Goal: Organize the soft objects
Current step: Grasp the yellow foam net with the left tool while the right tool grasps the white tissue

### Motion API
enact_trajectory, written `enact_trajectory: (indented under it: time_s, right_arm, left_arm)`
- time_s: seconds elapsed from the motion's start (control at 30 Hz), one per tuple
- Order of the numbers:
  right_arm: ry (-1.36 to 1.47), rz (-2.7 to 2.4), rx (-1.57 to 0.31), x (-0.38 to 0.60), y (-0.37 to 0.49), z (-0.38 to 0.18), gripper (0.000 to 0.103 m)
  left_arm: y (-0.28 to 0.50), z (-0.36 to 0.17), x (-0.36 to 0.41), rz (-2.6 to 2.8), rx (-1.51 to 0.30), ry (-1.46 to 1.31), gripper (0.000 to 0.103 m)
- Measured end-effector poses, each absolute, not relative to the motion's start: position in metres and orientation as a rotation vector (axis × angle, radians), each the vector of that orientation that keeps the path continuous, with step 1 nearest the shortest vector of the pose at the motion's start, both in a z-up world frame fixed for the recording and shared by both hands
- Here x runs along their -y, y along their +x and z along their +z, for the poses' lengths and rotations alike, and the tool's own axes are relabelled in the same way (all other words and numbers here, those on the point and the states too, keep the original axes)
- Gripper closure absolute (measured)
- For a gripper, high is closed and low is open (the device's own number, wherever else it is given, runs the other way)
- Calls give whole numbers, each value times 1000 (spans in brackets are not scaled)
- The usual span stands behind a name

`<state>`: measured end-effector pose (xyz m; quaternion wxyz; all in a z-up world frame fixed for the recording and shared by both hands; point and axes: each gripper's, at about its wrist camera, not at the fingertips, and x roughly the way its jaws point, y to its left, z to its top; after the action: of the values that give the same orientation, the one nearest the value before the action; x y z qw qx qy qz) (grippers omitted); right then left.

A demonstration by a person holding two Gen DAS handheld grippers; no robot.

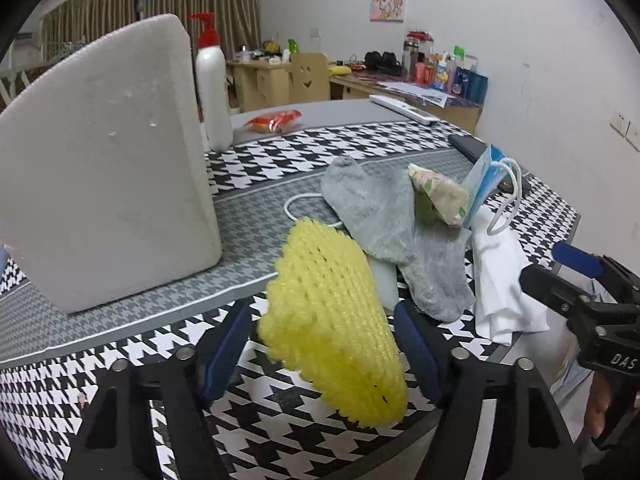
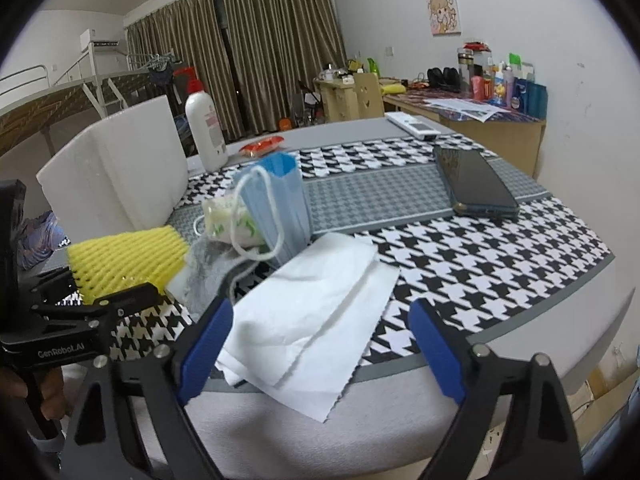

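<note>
A yellow foam net sleeve [image 1: 332, 320] lies on the houndstooth tablecloth between the fingers of my open left gripper [image 1: 322, 346]; the pads do not press it. Behind it lie a grey sock [image 1: 392, 236], a small floral pouch [image 1: 440, 196], a blue face mask [image 1: 486, 176] and a white tissue [image 1: 500, 280]. My right gripper [image 2: 320, 344] is open around the near end of the white tissue [image 2: 312, 320]. The net sleeve [image 2: 124, 262], pouch [image 2: 228, 220] and mask [image 2: 280, 204] show behind it to the left.
A white foam box [image 1: 104, 160] stands at the left with a white pump bottle [image 1: 212, 92] behind it. A red snack packet [image 1: 276, 120], a remote [image 2: 412, 124] and a dark phone [image 2: 472, 184] lie further back. The table edge [image 2: 520, 360] is near my right gripper.
</note>
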<state>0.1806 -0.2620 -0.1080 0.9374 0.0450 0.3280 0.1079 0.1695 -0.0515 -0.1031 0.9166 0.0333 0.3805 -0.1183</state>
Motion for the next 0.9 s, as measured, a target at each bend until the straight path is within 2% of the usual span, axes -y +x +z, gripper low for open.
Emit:
enact_trajectory:
  time_s: [0.13, 0.2, 0.33, 0.47, 0.53, 0.63, 0.7, 0.83, 0.9]
  right_arm:
    - [92, 214, -697, 263, 184, -115, 16]
    - [85, 209, -711, 262, 186, -116, 19]
    - [55, 205, -718, 255, 189, -118, 24]
    - [26, 201, -720, 248, 190, -117, 31]
    - [8, 199, -720, 245, 190, -117, 45]
    - [-8, 197, -722, 243, 191, -117, 58]
    - [-16, 195, -720, 241, 191, -117, 63]
    - [-27, 210, -717, 237, 190, -117, 80]
    - [-27, 214, -718, 237, 190, -116, 85]
  left_arm:
    - [176, -107, 55, -242, -797, 77, 38]
    - [178, -109, 54, -231, -809, 80, 48]
    - [179, -110, 53, -236, -814, 73, 57]
    - [180, -112, 54, -253, -822, 78, 72]
    - [180, -111, 54, -256, -816, 77, 76]
    - [180, -109, 53, -252, -812, 77, 83]
    - [180, -108, 53, -260, -807, 70, 87]
    - [181, -107, 53, -271, -801, 64, 89]
    - [180, -106, 52, -277, -795, 59, 89]
